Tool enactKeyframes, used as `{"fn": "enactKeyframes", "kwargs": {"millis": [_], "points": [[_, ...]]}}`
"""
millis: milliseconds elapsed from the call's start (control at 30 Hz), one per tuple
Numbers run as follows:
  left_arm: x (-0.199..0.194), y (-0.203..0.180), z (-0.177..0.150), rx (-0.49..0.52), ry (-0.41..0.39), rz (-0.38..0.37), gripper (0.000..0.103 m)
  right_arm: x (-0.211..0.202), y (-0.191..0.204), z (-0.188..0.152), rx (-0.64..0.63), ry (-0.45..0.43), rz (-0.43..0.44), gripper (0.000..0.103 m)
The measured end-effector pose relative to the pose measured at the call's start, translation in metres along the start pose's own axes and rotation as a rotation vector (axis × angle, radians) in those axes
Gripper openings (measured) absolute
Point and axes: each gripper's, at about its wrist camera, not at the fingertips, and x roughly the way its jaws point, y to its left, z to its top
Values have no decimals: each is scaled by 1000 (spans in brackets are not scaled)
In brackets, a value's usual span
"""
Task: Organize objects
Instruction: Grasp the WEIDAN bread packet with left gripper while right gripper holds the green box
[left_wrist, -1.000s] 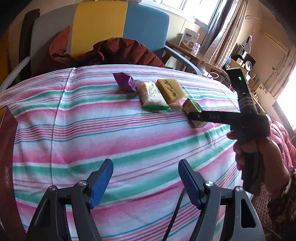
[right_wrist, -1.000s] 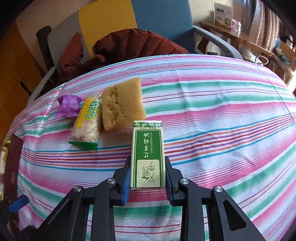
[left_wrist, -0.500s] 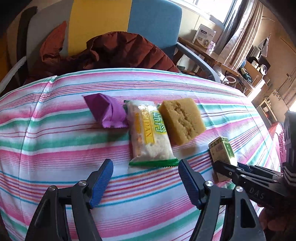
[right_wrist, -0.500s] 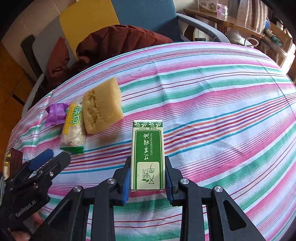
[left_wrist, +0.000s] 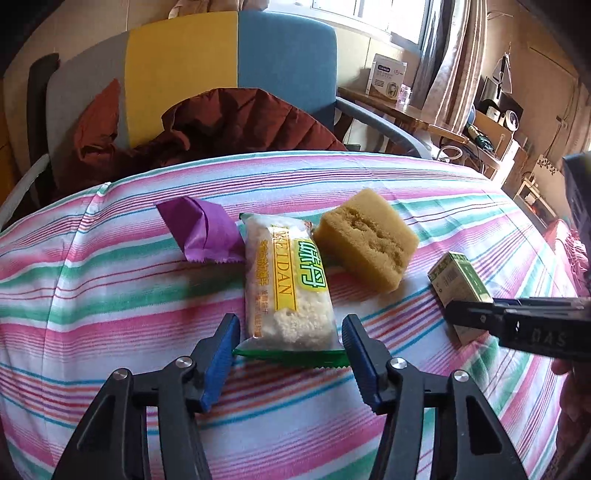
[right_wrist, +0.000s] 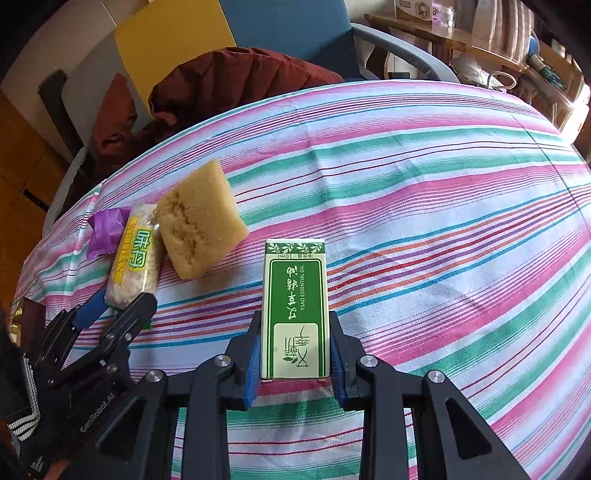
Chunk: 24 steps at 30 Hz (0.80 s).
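Observation:
A white and yellow snack packet (left_wrist: 286, 284) lies on the striped tablecloth (left_wrist: 110, 295), between a purple wrapper (left_wrist: 201, 230) and a yellow sponge (left_wrist: 367, 242). My left gripper (left_wrist: 288, 343) is open, its fingers on either side of the packet's near end. My right gripper (right_wrist: 293, 347) is shut on a green essential-oil box (right_wrist: 295, 306), holding it on or just over the cloth to the right of the sponge (right_wrist: 199, 219). The box also shows in the left wrist view (left_wrist: 460, 286). The packet (right_wrist: 135, 258) and left gripper (right_wrist: 114, 308) show in the right wrist view.
A chair with yellow and blue back panels (left_wrist: 229, 70) holds a dark red jacket (left_wrist: 229, 122) behind the table. A wooden side table with a white box (left_wrist: 386, 79) stands at the back right. The cloth stretches bare to the right (right_wrist: 443, 221).
My left gripper has moved forward to the snack packet and narrowed around its near end. My right gripper keeps hold of the green box with little movement.

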Motion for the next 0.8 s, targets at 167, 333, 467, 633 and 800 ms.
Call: {"fn": "enactKeyframes", "kwargs": {"millis": [167, 333, 467, 633, 800], "points": [[-25, 6, -27, 7, 0, -26, 58, -4, 1, -5, 11, 4, 2, 31], [-38, 4, -39, 18, 15, -9, 61, -5, 3, -7, 17, 10, 10, 31], [-30, -5, -25, 52, 17, 54, 63, -6, 3, -6, 11, 9, 10, 31], [-5, 0, -7, 27, 57, 84, 63, -6, -1, -7, 7, 7, 10, 32], [-8, -2, -15, 83, 18, 98, 58, -6, 0, -8, 5, 6, 6, 32]]}}
